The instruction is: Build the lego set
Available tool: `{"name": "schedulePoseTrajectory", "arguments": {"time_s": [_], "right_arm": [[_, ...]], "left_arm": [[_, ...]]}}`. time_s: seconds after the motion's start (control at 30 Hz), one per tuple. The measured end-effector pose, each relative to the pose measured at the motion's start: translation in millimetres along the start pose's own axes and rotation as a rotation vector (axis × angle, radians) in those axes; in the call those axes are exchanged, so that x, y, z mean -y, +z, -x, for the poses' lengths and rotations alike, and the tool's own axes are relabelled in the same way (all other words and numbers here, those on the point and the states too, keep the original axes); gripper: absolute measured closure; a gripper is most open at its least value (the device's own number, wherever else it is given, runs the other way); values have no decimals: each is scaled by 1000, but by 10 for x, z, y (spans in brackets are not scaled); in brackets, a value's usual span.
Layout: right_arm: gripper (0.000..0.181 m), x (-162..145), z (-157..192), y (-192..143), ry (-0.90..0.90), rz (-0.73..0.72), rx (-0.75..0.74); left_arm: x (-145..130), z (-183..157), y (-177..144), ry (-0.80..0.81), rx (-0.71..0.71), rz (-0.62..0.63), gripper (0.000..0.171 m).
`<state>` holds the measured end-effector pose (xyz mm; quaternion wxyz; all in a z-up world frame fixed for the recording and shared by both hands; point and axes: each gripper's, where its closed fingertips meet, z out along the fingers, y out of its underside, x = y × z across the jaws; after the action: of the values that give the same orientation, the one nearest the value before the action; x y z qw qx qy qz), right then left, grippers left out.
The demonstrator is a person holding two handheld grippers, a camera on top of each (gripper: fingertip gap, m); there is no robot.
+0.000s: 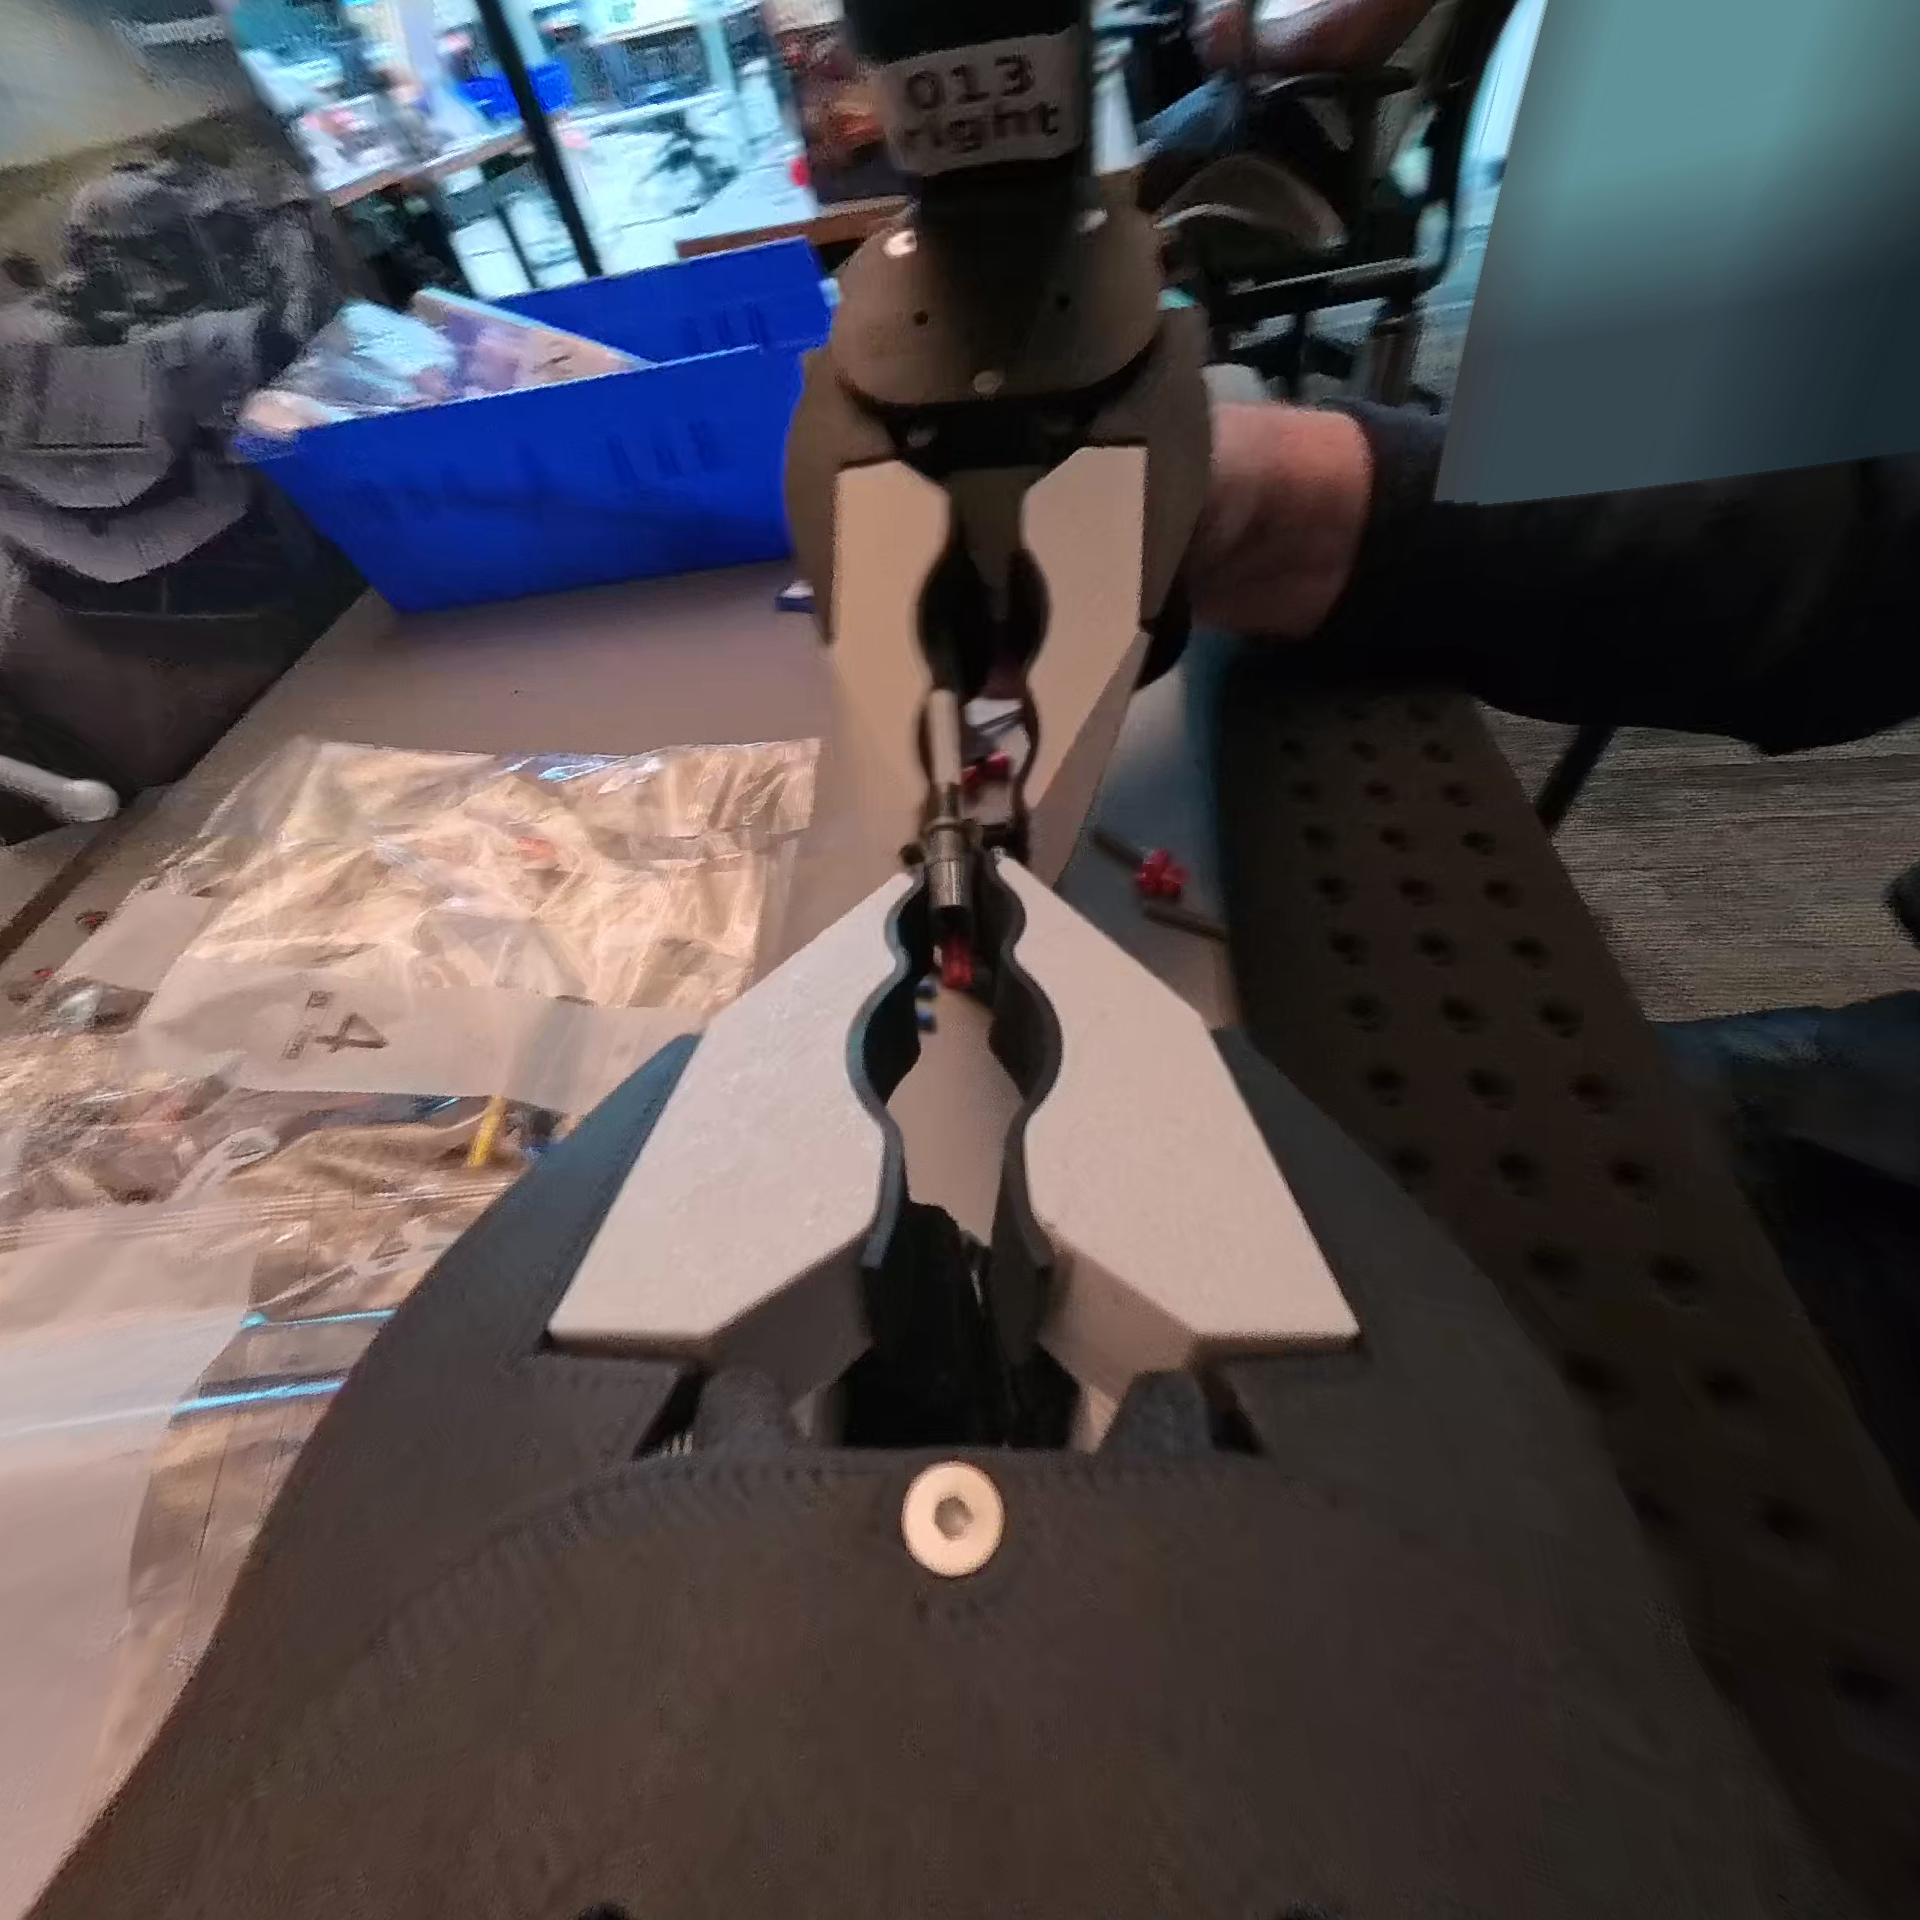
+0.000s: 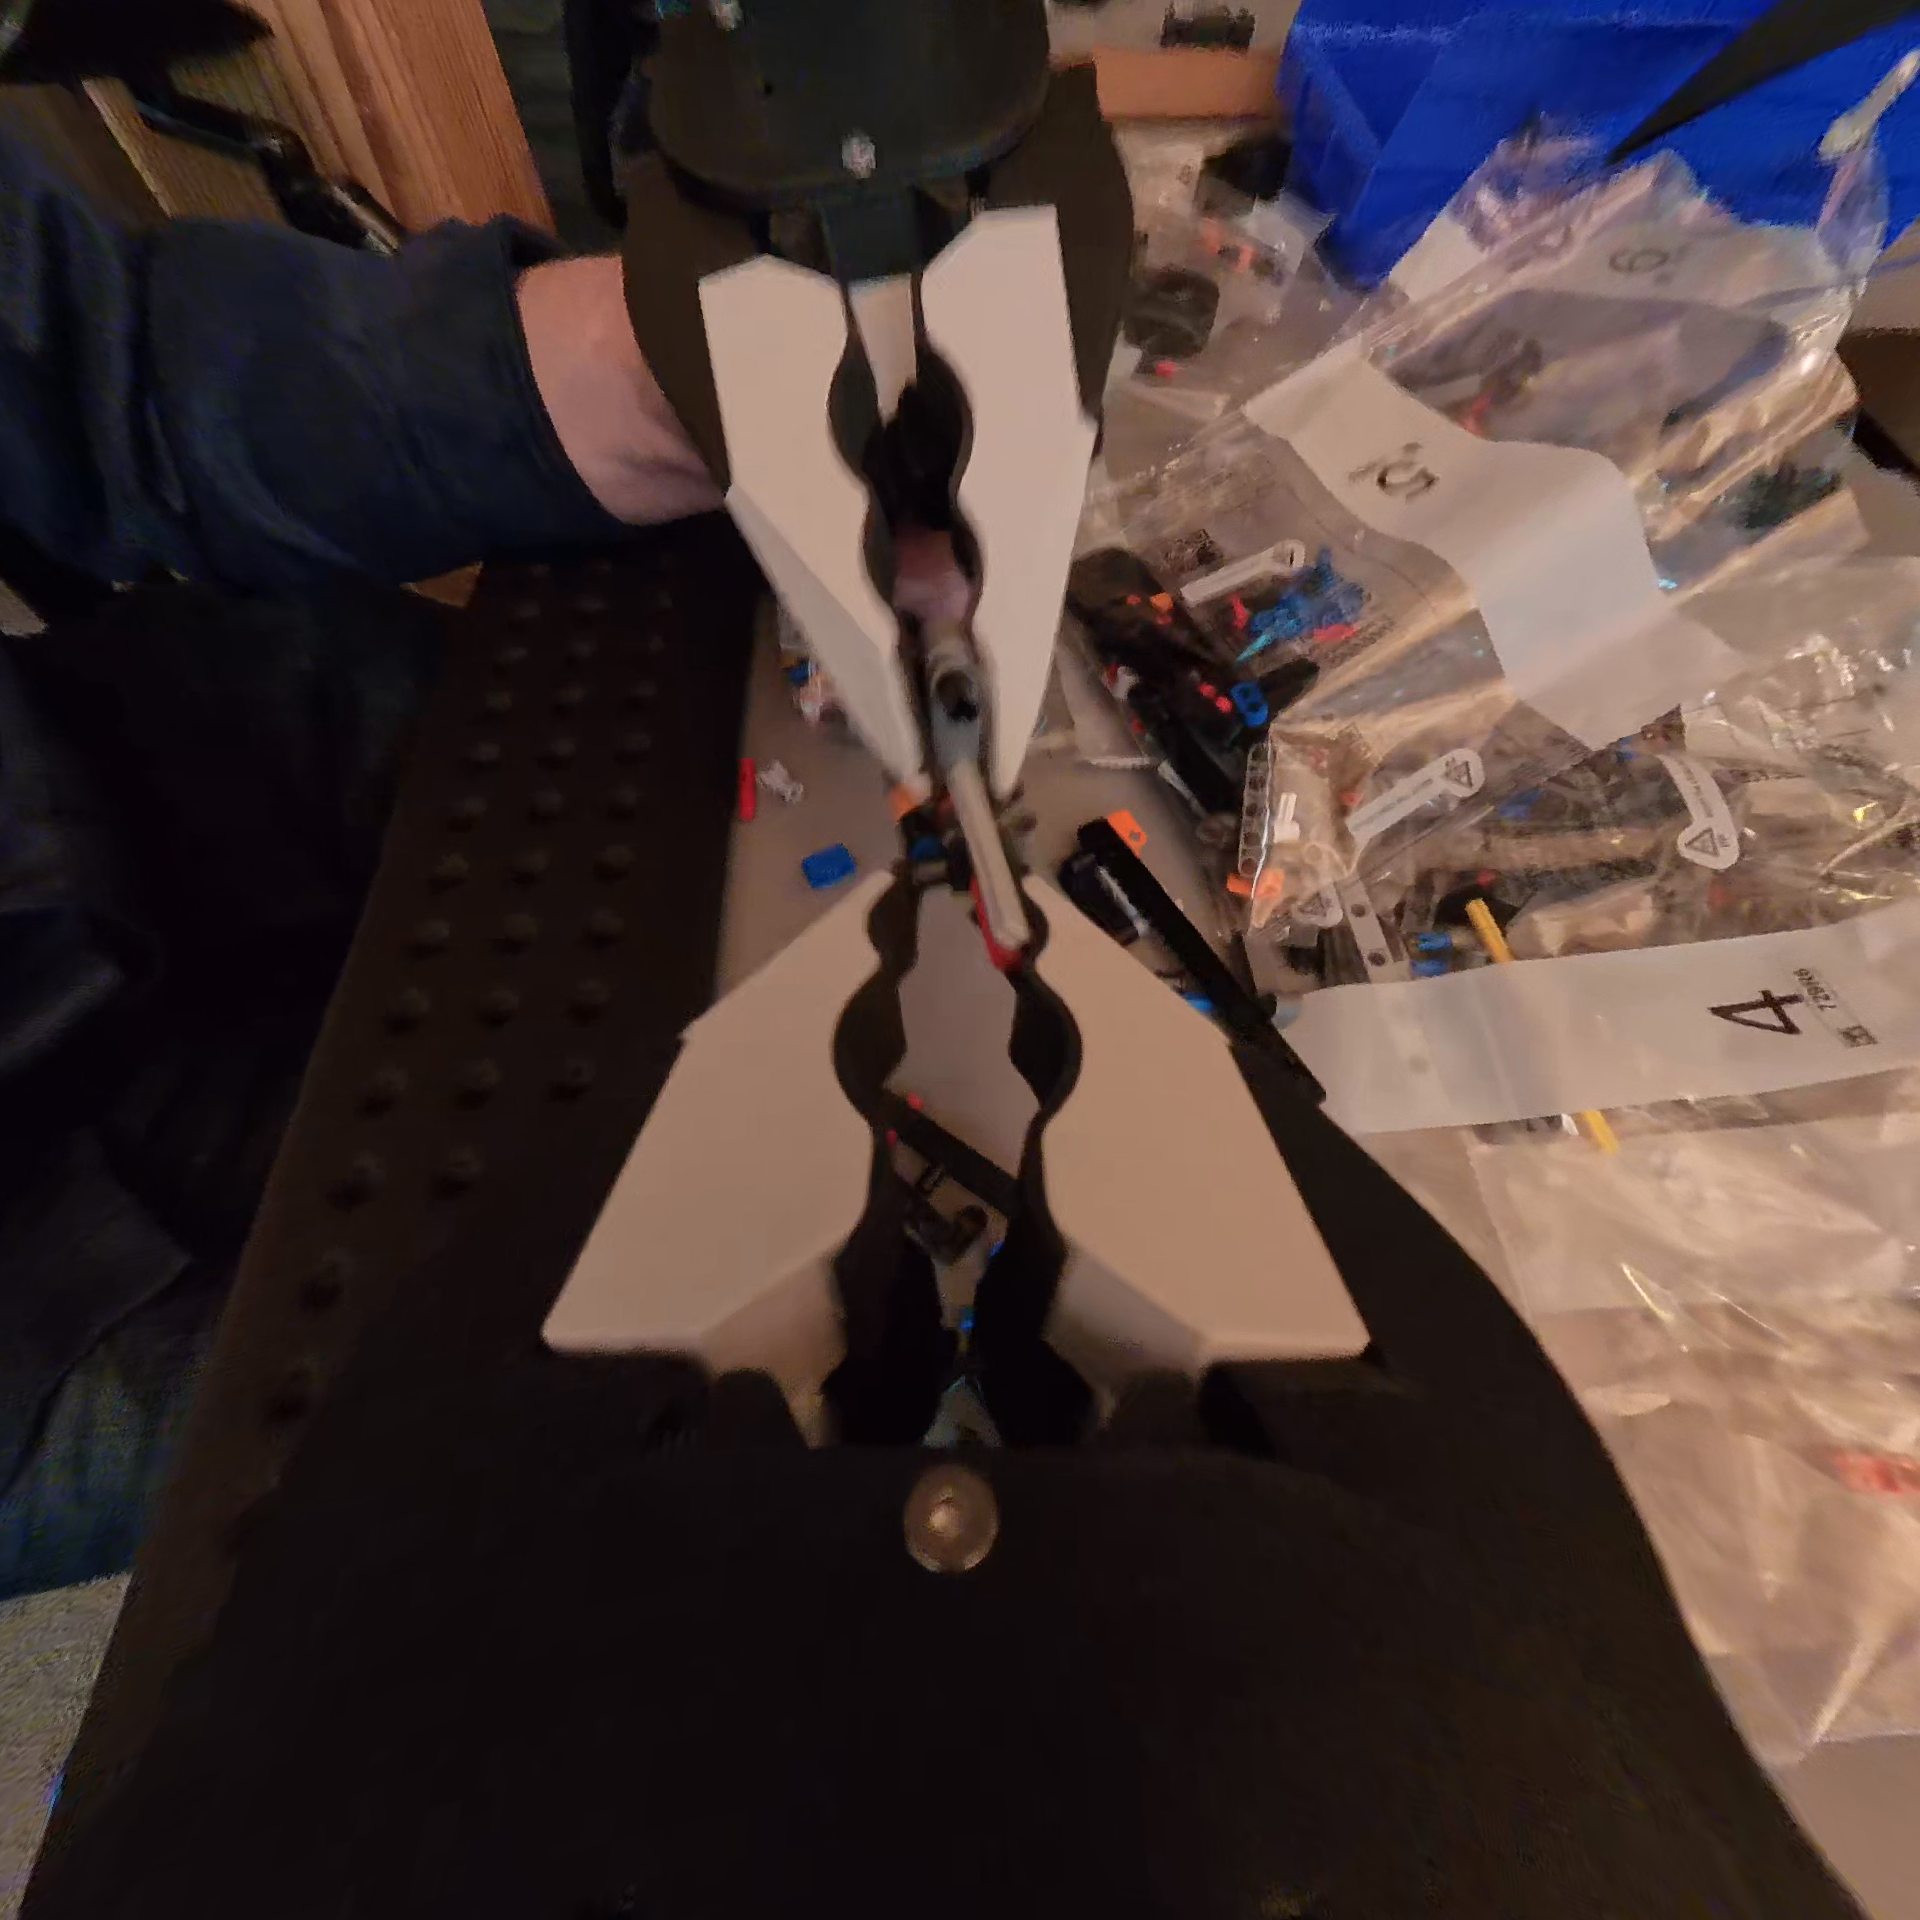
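Observation:
A small lego assembly (image 1: 948, 868), a thin grey and white rod with red and black bits, is held in the air between both grippers, which face each other tip to tip. My left gripper (image 1: 958, 885) is shut on its near grey end. My right gripper (image 1: 977, 831) comes from above and is shut on the other end. In the right wrist view the rod (image 2: 982, 831) runs from my right gripper (image 2: 961, 899) up into the left gripper (image 2: 958, 774). A hand (image 2: 613, 416) in a dark sleeve holds the left gripper.
Clear numbered bags of lego parts (image 2: 1507, 727) lie on the table, also in the left wrist view (image 1: 468, 883). A blue bin (image 1: 540, 436) stands behind. A black dotted board (image 2: 499, 883) lies beside the grippers. Loose pieces include a blue brick (image 2: 828, 864) and a black beam (image 2: 1117, 873). Left and right tips are no more than a few centimetres apart. My right gripper's tips are some 10 centimeters from the blue brick (image 2: 828, 864).

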<state>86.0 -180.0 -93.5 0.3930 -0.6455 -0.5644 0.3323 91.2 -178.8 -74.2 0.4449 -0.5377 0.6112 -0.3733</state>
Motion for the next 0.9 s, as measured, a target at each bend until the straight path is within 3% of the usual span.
{"name": "schedulePoseTrajectory", "arguments": {"time_s": [0.07,0.13,0.2,0.3,0.33,0.47,0.6,0.63,0.9], "right_arm": [[181,15,-21,-56,18,-20,3],[181,51,-55,-170,34,-65,-5],[181,174,-30,-273,38,-154,10],[179,43,-63,-73,47,-62,-6],[164,54,-84,-67,53,-64,-16],[159,192,-105,-131,64,-159,-22],[157,130,-114,-56,57,-113,-34],[164,131,-123,-62,49,-116,-45],[167,172,-107,-97,96,-137,-11]], "left_arm": [[34,3,-68,-7,-12,-23,164],[-12,87,-163,-2,39,-7,164],[31,145,-284,-56,44,-70,165],[-3,145,-175,-34,54,-38,164],[-8,119,-124,-27,50,-25,164],[-14,129,-79,-23,63,-17,164],[7,122,-42,-23,63,-26,165],[21,115,-45,-31,55,-37,165],[71,115,-49,4,78,-50,164]]}}
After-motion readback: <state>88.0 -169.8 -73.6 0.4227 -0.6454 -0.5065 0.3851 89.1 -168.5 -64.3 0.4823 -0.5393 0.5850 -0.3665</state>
